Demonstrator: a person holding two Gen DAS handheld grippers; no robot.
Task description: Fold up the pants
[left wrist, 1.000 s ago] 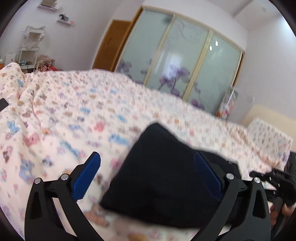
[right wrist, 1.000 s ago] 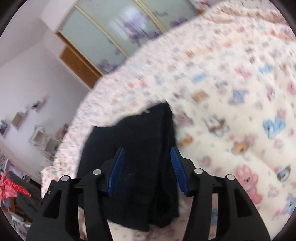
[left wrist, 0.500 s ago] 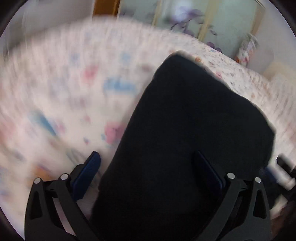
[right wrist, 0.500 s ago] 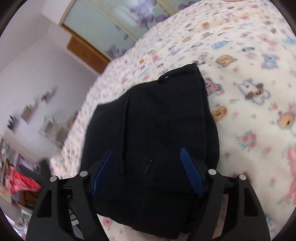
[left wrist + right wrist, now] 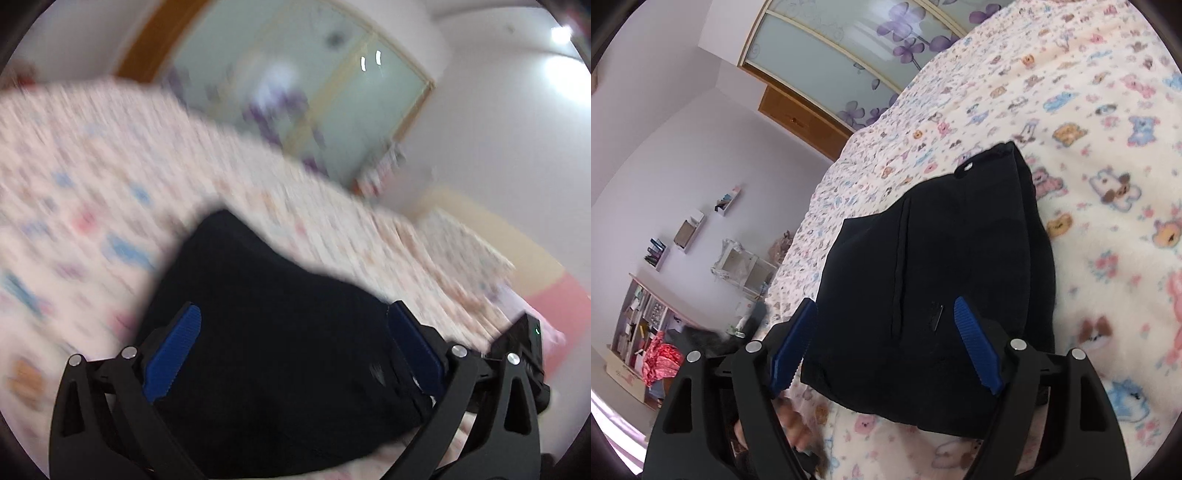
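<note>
The black pants (image 5: 934, 266) lie folded in a compact bundle on the animal-print bedspread (image 5: 1108, 155). They also show in the blurred left wrist view (image 5: 266, 332). My left gripper (image 5: 291, 347) is open, its blue pads wide apart over the near part of the bundle, holding nothing. My right gripper (image 5: 886, 343) is open too, its pads spread over the bundle's near edge, empty. The right gripper's body (image 5: 521, 354) shows at the right of the left wrist view.
The bedspread (image 5: 92, 192) stretches to the far side of the bed. A frosted sliding wardrobe with purple flowers (image 5: 849, 62) stands behind. Shelves and a cluttered desk (image 5: 650, 325) line the wall beside the bed. A pillow (image 5: 465, 243) lies at the bed's head.
The left wrist view has swung up and pulled back from the pants, with heavy blur. The right gripper has stayed over the bundle, jaws widened from a second ago. The pants have not moved.
</note>
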